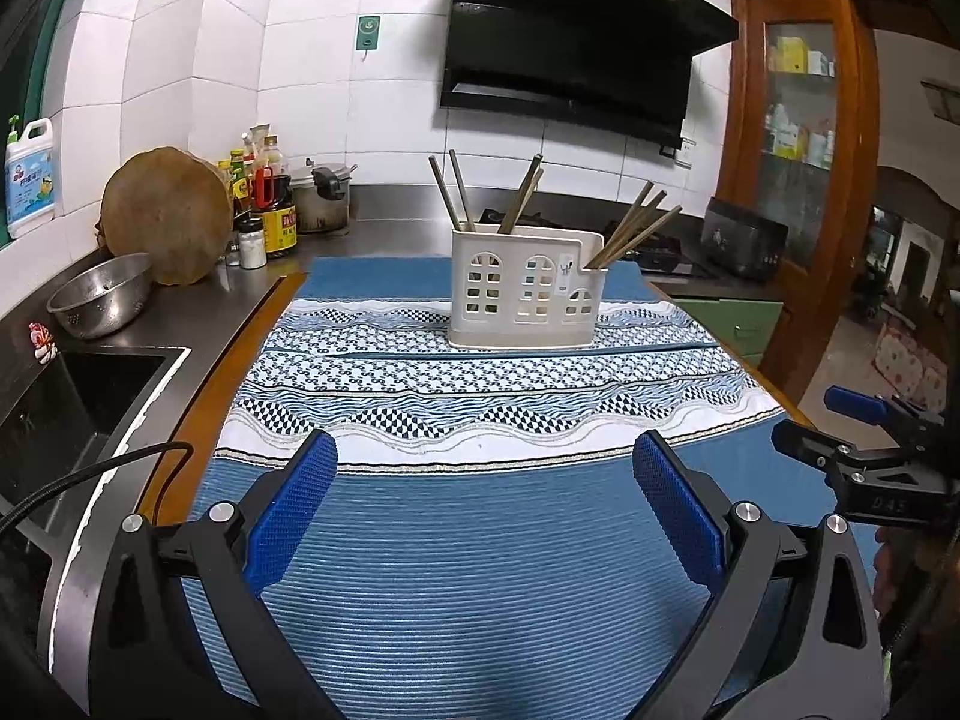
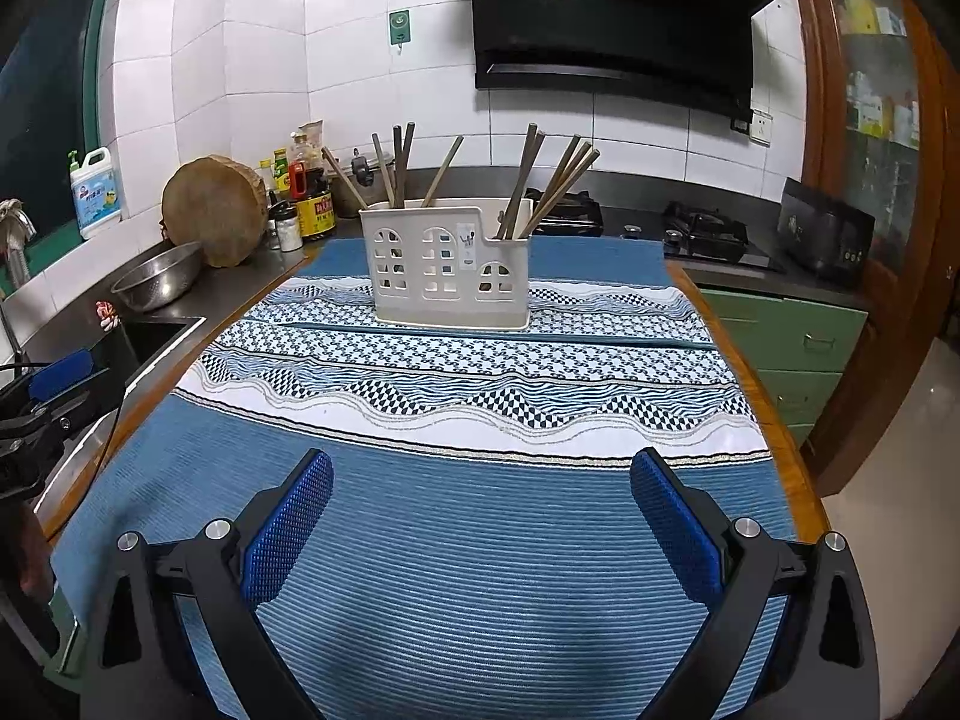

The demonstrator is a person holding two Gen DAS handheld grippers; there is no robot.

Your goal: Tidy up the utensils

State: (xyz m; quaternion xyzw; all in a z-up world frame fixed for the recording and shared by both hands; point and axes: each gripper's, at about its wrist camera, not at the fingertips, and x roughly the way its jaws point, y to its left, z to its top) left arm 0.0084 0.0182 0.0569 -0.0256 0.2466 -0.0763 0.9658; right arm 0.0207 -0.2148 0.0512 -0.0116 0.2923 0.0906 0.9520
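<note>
1. Both the left gripper (image 1: 486, 468) and the right gripper (image 2: 480, 486) hover with fingers spread wide, holding nothing, low over the blue mat (image 2: 456, 546).
2. The chopsticks (image 2: 540, 180) stand in the white holder (image 2: 447, 267), well ahead, apparently sorted by compartment.

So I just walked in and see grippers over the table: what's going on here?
A person holds two grippers above a blue patterned cloth, tidying utensils. Both the left gripper and the right gripper have their jaws open and hold nothing. Ahead, a white utensil holder stands on the cloth with chopsticks upright in its compartments. Nothing else lies loose on the cloth in either view, and neither gripper touches the holder.
</note>
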